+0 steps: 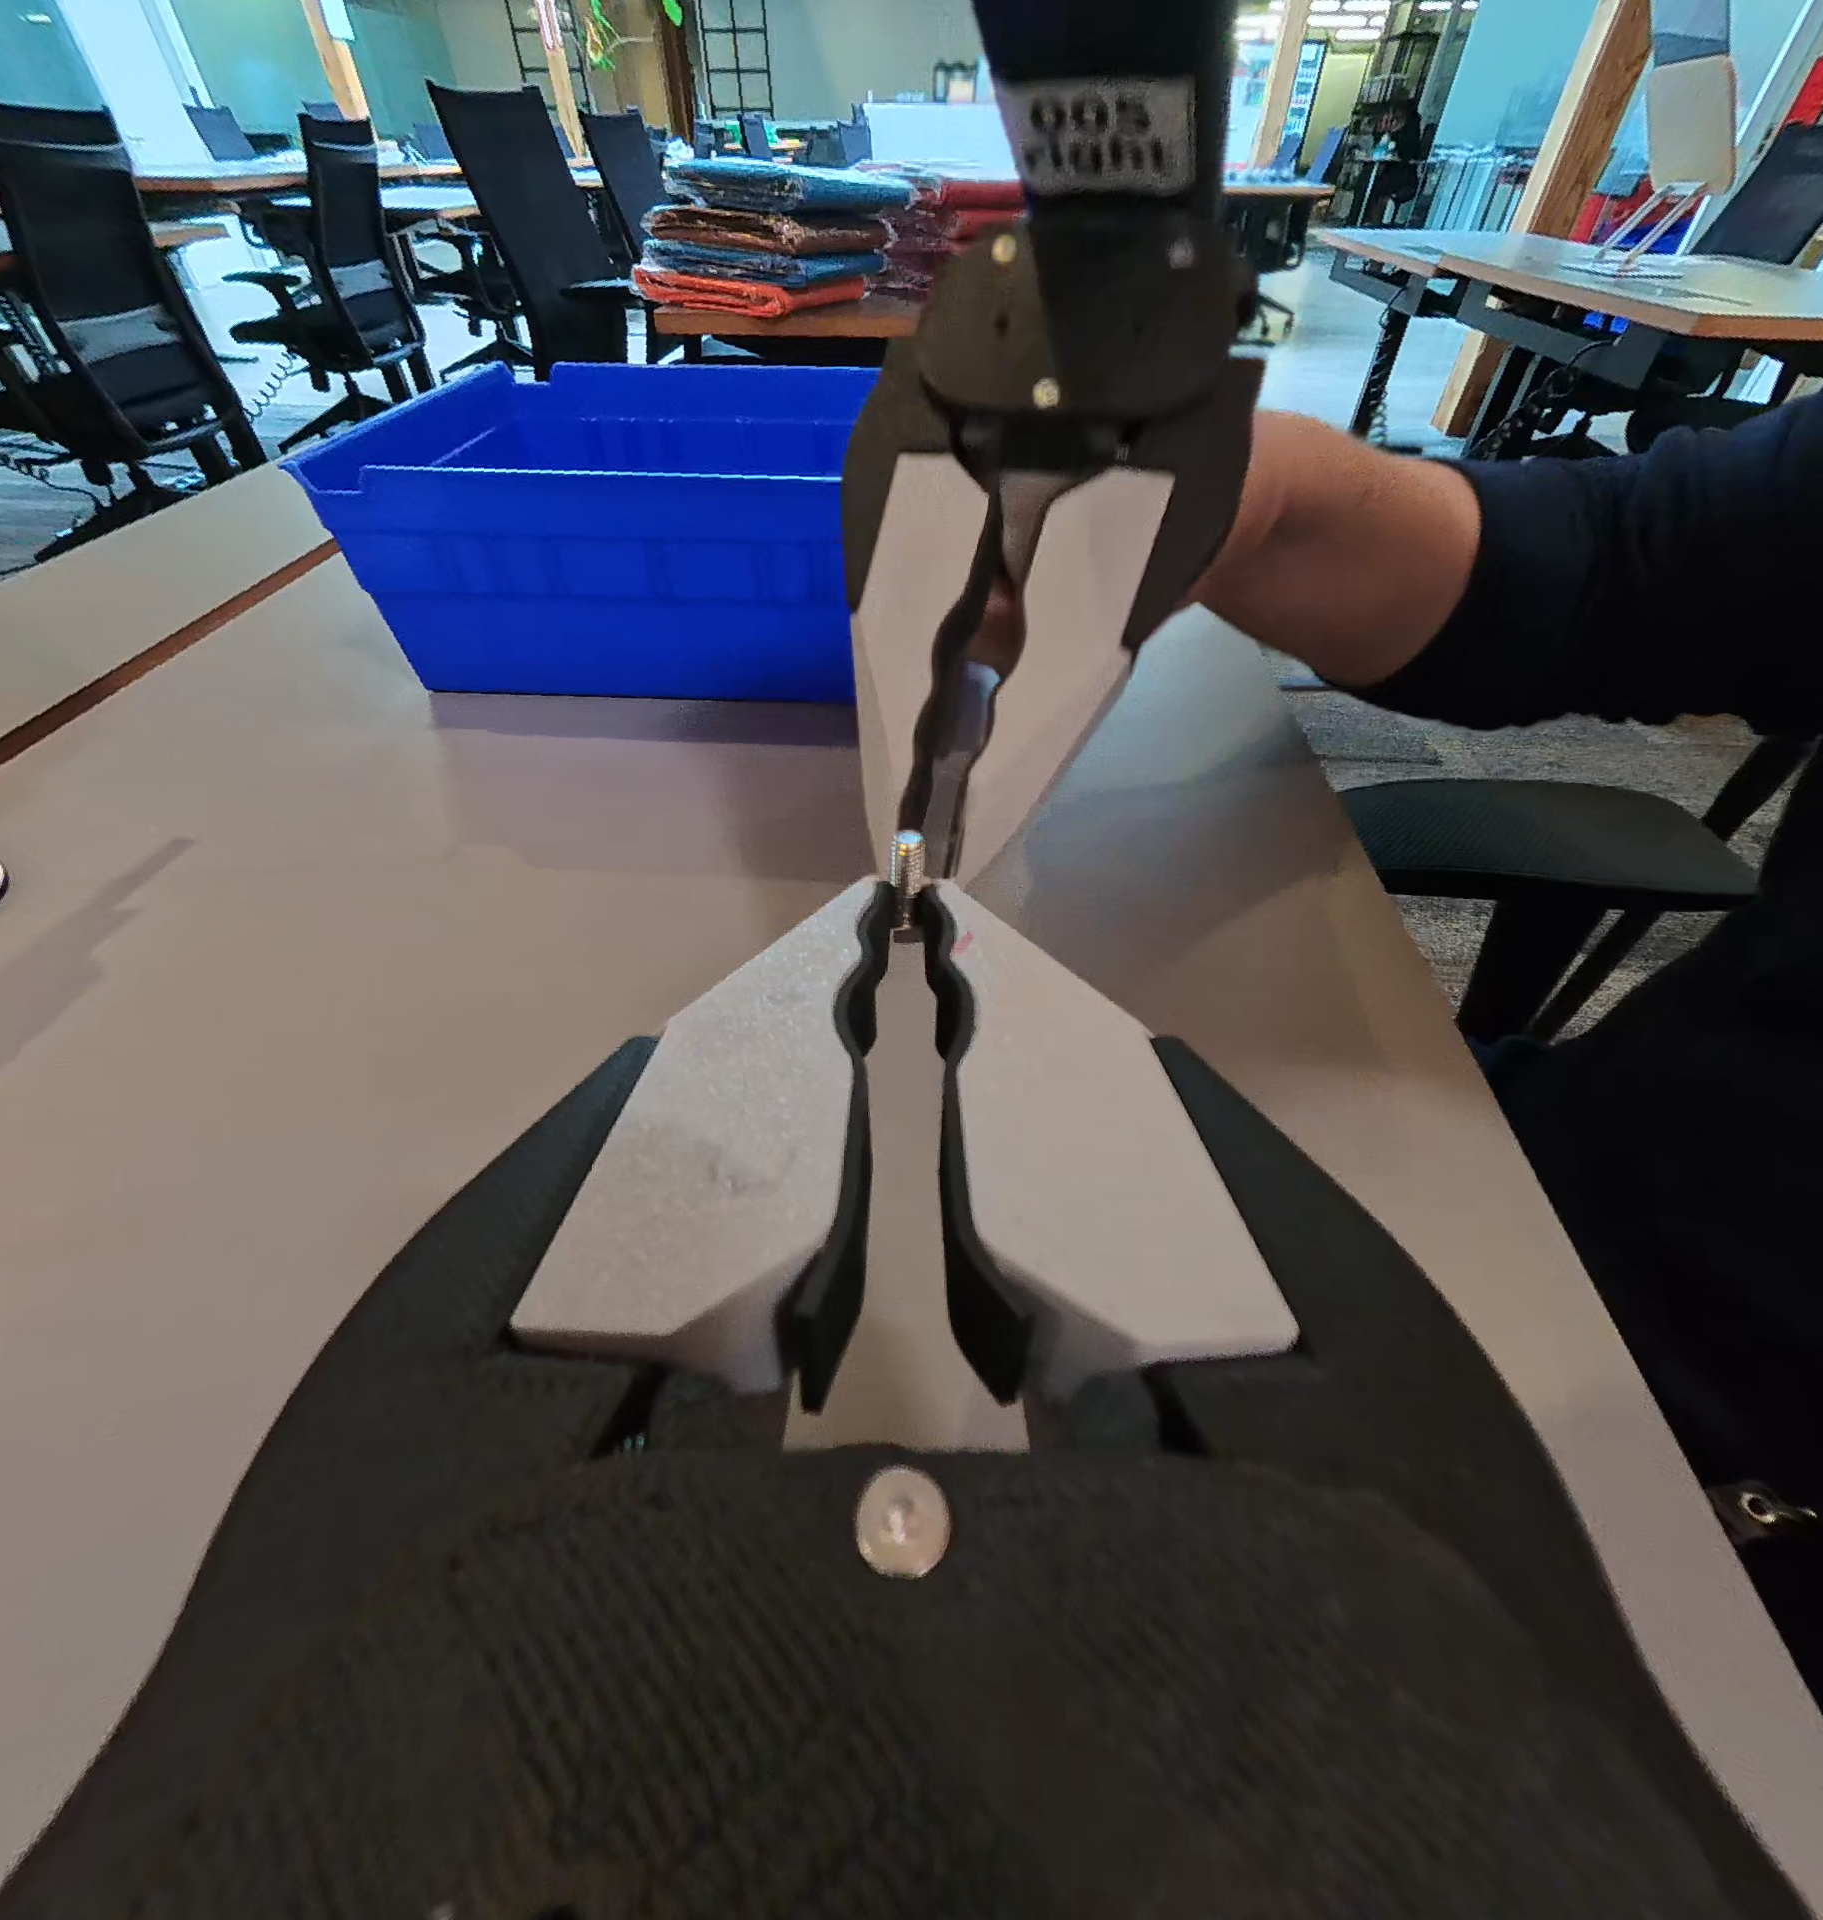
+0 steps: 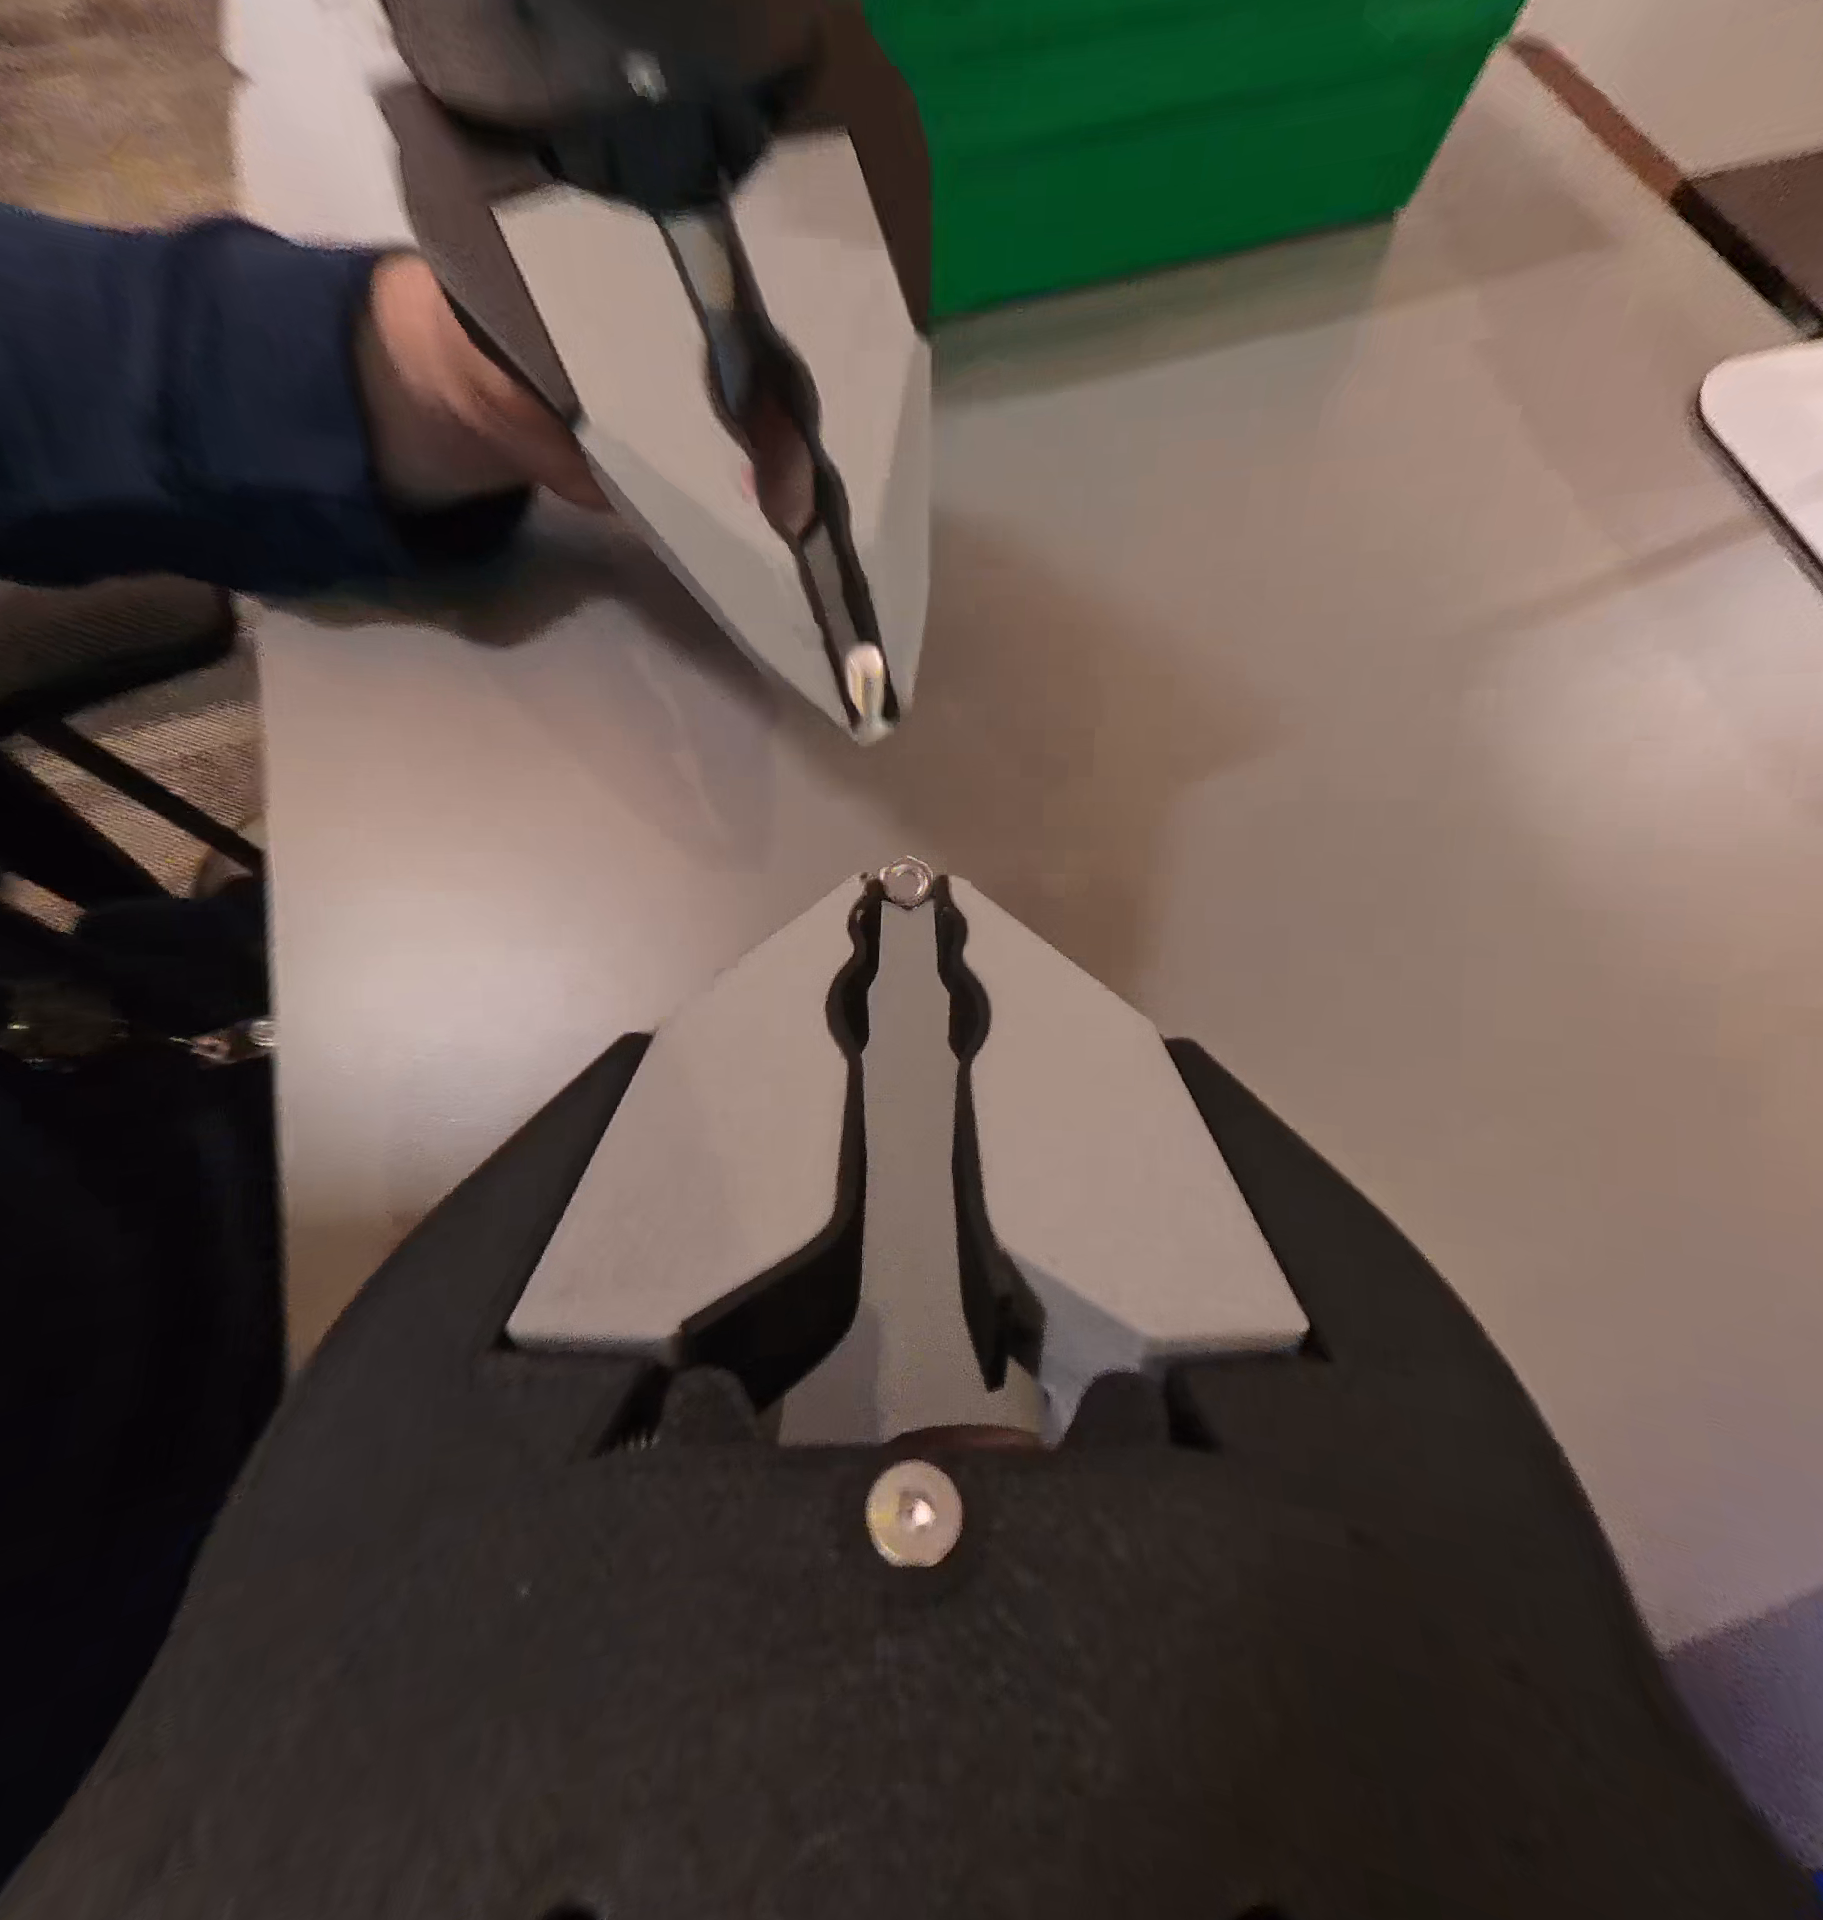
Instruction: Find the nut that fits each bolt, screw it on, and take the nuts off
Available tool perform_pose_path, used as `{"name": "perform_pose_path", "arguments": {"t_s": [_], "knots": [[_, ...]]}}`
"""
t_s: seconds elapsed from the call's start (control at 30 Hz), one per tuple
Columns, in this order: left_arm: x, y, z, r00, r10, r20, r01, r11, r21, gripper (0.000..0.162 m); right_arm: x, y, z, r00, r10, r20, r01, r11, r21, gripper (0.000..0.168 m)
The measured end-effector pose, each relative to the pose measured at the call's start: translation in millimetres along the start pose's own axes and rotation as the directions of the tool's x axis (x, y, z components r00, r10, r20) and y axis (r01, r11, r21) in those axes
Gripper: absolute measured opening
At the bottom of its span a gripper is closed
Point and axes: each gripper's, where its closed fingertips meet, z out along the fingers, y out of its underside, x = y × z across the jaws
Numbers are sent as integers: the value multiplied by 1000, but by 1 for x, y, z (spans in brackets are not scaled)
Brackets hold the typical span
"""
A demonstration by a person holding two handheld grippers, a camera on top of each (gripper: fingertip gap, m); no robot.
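Two tools tip to tip, left tool [image 1: 905, 902] clamps bolt [image 1: 906, 873], right tool [image 2: 904, 891] pinches nut [image 2: 903, 884]

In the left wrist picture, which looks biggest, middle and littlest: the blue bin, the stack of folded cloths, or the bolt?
1. blue bin: looks biggest.
2. stack of folded cloths: looks smaller, but it sits farther back, so its true size is unsure.
3. bolt: littlest, pinched in the left gripper.
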Motion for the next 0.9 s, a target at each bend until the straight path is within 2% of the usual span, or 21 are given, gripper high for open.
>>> {"name": "perform_pose_path", "arguments": {"t_s": [0.13,0.37,0.9], "knots": [[2,0,1,1000,9,-6,-9,1000,-3,3,-6,-22,-12,999,-22,41,21,999,30,7],[3,2,3,1000,-1,-8,1,1000,-10,3,-5,-36,-12,998,-45,37,44,999,26,7],[1,2,4,1000,-4,3,4,1000,-11,3,-6,-36,-3,996,-85,40,88,994,-59,7]]}}
